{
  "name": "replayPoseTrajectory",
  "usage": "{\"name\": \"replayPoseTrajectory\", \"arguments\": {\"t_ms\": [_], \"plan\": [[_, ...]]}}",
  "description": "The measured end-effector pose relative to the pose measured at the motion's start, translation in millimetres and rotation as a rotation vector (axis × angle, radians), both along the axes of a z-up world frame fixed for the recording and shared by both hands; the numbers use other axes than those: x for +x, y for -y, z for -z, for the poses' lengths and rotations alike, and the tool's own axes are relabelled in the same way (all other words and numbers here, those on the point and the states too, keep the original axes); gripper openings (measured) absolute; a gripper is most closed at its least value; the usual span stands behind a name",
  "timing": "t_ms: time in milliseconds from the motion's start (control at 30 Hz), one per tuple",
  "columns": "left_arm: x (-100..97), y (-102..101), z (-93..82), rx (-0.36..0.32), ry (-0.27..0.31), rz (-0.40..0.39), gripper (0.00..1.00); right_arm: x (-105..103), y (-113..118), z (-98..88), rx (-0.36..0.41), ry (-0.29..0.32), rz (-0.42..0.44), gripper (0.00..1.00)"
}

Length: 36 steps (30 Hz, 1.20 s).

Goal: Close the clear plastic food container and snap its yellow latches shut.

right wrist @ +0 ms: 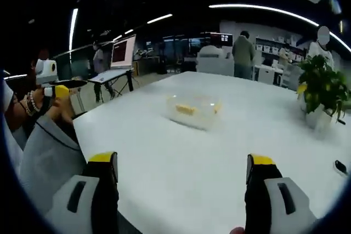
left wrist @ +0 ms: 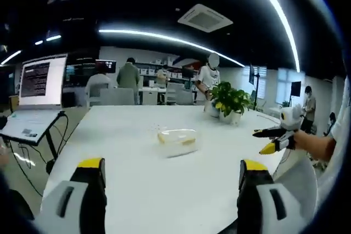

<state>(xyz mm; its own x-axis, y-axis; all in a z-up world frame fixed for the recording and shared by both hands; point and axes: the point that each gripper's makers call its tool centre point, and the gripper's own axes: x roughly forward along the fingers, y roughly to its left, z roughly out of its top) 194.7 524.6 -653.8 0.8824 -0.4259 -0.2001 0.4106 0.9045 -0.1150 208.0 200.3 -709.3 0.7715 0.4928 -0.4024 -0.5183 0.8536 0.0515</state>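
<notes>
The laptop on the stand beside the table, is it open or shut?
Open. In the left gripper view the laptop has its lid raised and the screen lit with lines of text; the right gripper view shows it open too.

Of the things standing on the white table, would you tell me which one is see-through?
It is the clear plastic food container with yellow latches, alone mid-table. The other thing, the potted plant near the far edge, is leafy green in a white pot, not see-through.
</notes>
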Motion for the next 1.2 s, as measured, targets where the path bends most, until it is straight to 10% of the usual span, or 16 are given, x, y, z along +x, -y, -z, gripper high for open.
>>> {"name": "replayPoseTrajectory", "arguments": {"t_ms": [433,700,1200], "plan": [[-34.4,-5.5,36.6,-0.022,-0.023,-0.059,0.99,-55.3,-4.8,23.3,-0.006,-0.03,0.038,0.89],[-36.5,2.7,47.3,-0.079,-0.024,-0.1,0.99,-61.5,-7.7,16.6,0.148,-0.031,0.116,0.85],[-27.0,1.5,53.0,0.012,0.01,-0.134,0.99,-55.2,-16.5,26.4,0.069,-0.016,0.092,0.76]]}}
